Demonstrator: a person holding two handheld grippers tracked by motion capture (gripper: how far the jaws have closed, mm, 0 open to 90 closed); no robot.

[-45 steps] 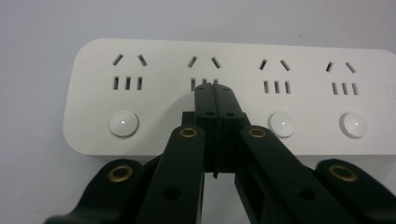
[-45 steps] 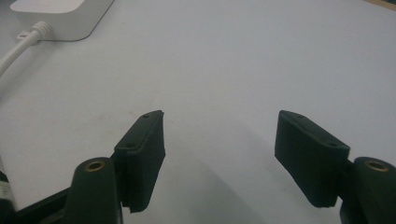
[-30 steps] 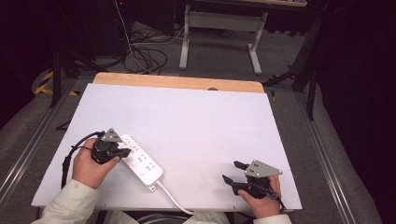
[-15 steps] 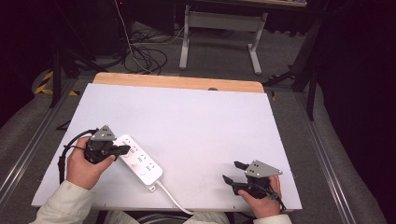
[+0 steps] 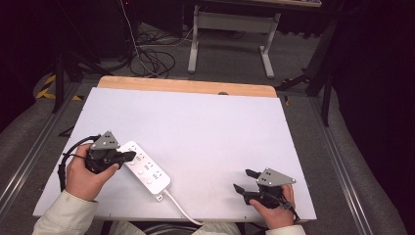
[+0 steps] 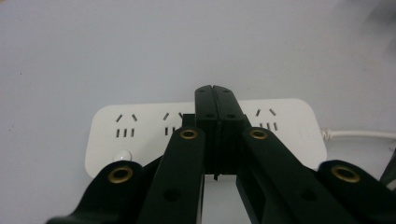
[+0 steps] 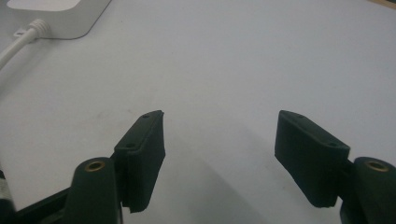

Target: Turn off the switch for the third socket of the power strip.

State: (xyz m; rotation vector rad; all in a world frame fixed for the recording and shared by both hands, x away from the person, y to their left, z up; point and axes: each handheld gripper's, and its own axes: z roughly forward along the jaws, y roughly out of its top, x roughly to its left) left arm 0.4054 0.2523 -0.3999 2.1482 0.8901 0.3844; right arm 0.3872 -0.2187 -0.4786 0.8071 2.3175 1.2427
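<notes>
Where the shut left hand-held gripper (image 6: 215, 89) hovers: white, round-cornered power strip (image 6: 140, 123); right hand-held gripper (image 7: 219, 135) wide.

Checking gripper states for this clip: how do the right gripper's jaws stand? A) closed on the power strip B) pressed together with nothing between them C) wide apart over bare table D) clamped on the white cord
C: the right gripper has its jaws spread, with bare white table between them.

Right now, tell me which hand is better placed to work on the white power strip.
Left. The left gripper hangs right over the power strip, fingers together above its sockets. The right gripper sits open near the table's opposite corner, away from the strip.
</notes>
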